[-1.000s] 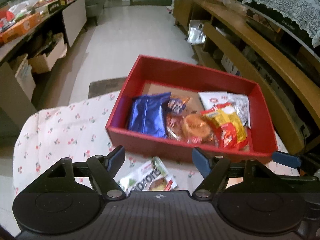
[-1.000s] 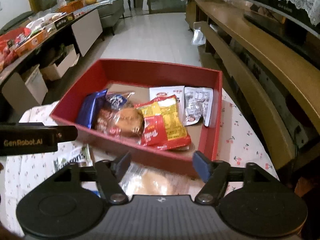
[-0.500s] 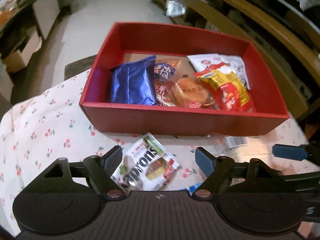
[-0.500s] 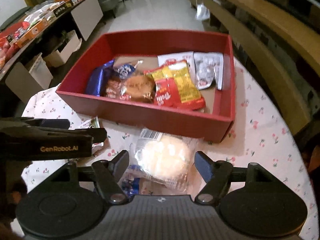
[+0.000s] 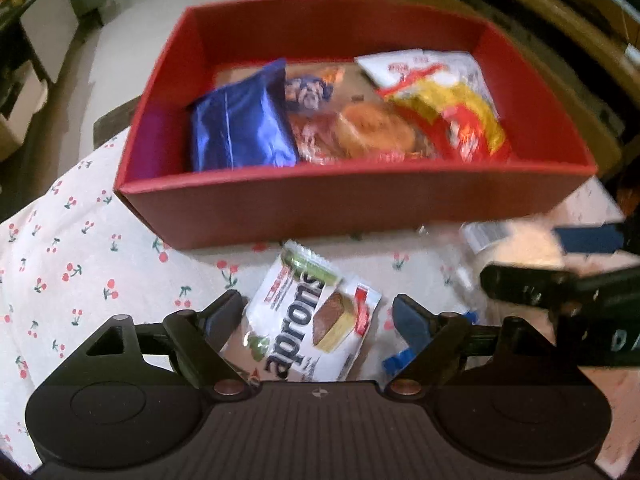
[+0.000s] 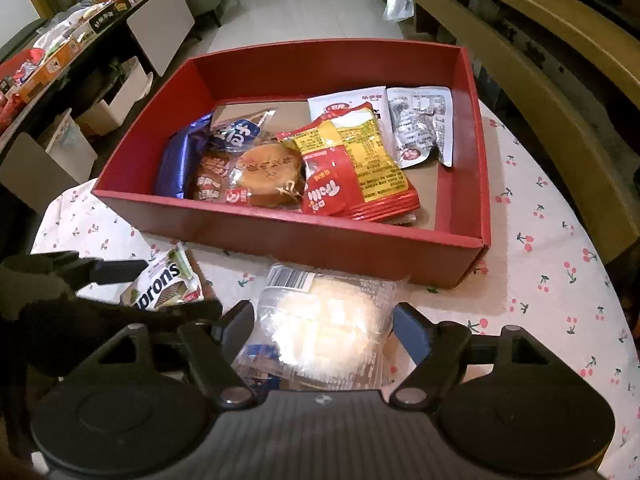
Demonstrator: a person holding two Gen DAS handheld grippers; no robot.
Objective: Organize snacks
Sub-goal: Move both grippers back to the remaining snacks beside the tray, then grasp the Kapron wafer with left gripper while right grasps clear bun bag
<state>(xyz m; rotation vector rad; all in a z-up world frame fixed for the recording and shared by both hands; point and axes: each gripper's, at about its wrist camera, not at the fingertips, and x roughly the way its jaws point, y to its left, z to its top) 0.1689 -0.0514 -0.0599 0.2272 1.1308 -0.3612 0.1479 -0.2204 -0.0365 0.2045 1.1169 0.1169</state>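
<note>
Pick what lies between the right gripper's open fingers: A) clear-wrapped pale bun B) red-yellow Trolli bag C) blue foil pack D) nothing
A: the clear-wrapped pale bun lies on the cherry-print tablecloth between the right gripper's open fingers, in front of the red box.

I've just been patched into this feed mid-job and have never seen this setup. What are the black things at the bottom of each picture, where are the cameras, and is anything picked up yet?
There is no robot arm: a person holds a hand tool with a two-finger claw in each hand, and a camera on each tool looks forward along its fingers. One picture comes from the left claw, the other from the right claw.

On the cherry-print tablecloth stands a red box that already has several snack packets in it.

Outside the box, a white wafer packet lies between the left claw's open fingers, and a clear-wrapped pale bun lies between the right's. Both claws have just been opening wider. Nothing is gripped yet.
</note>
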